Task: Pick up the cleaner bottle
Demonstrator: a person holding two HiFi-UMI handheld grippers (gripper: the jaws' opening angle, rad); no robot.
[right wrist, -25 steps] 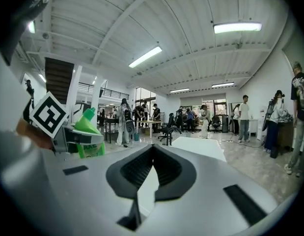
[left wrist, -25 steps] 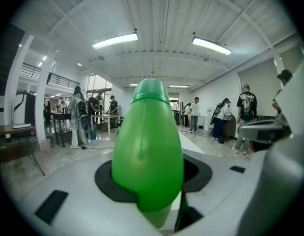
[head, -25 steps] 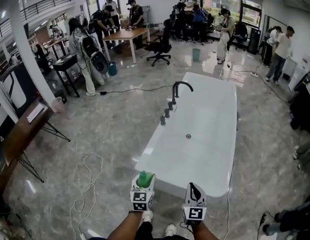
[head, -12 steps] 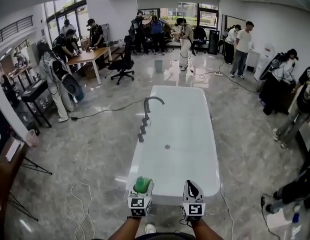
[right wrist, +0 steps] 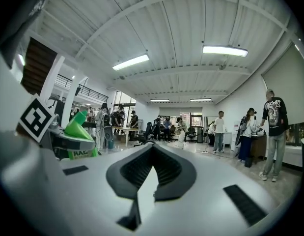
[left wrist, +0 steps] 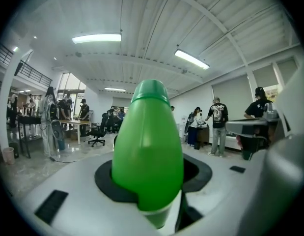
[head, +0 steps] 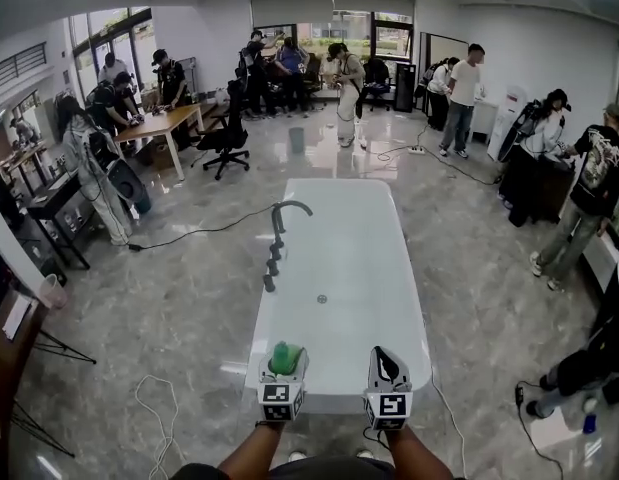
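A glossy green plastic cleaner bottle (head: 284,361) with a smooth, tapered, bullet-shaped top is being clamped between the black pads of the white left gripper (head: 285,352), its tip pointing away from the person. The white right gripper (head: 386,358) is being kept closed, ribbed black pads together on nothing. Both are being held out side by side, roughly level, at the near end of a smooth white oblong bathtub (head: 339,268).

Head view downward, forward; gripper views level, forward.
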